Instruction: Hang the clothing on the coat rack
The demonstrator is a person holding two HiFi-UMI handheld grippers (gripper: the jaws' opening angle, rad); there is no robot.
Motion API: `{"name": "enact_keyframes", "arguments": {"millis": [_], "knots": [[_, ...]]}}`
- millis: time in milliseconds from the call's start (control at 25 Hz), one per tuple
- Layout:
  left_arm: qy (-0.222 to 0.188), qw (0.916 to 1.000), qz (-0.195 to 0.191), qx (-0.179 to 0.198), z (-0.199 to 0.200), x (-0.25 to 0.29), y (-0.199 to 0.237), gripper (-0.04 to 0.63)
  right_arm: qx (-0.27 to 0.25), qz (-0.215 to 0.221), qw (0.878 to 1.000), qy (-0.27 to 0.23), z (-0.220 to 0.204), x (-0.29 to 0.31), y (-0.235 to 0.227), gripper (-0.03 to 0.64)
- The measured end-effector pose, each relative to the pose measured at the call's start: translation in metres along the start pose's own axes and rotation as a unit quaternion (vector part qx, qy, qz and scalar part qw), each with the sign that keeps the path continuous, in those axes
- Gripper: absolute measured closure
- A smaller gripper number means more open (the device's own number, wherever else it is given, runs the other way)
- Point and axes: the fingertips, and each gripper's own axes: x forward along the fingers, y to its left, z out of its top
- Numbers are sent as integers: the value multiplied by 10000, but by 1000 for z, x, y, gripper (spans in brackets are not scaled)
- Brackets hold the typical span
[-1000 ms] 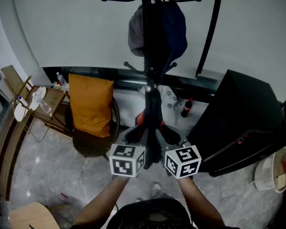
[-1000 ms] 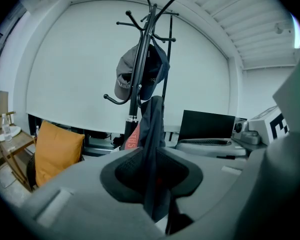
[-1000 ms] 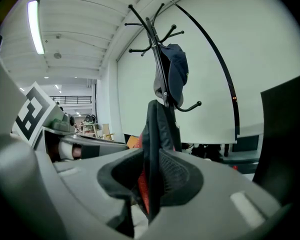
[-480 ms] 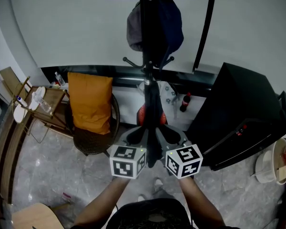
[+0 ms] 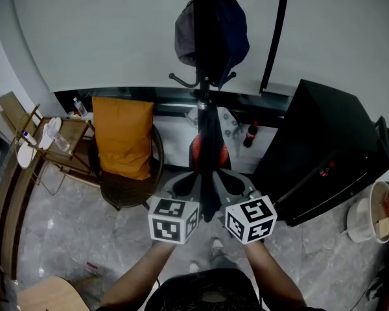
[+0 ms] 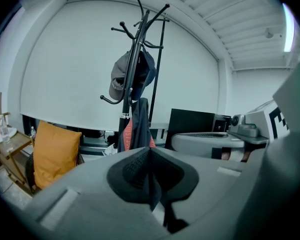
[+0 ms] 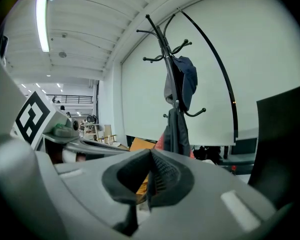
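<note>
1. Dark cloth with a red-orange inner side, the clothing (image 5: 207,149) hangs down along the pole of the coat rack (image 5: 204,5) from around its lower hooks. I cannot tell which hook bears it. It falls straight and close to the pole, so its weight seems to rest on the rack alone.
2. Higher up, a grey cap (image 5: 185,37) and a navy item (image 5: 238,34) hang on either side of the pole. That is probably why the garment sits on the lower tier.
3. The left gripper (image 6: 149,153) has its jaws pressed together, pad against pad, with nothing between them. It points level at the rack, well apart from the cloth.
4. The right gripper (image 7: 150,159) is likewise closed on nothing. The head view shows it just beside the left one, with their marker cubes close together in front of the person's body.
5. Both tools are empty and low, clear of every hook, so the hanging looks done. Held like this, nothing can tug the garment off.
6. An orange cushion (image 5: 122,138) on a chair to the left and a black cabinet (image 5: 324,148) to the right both stand apart from the garment, so it hangs free.
</note>
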Motion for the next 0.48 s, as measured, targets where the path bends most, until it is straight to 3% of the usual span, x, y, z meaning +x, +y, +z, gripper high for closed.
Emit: {"name": "enact_keyframes", "arguments": {"millis": [480], "knots": [[-59,9999,-155,47,-1,-8,-3,589,-103,-165,9998,36,-1,-13,2,615]]}}
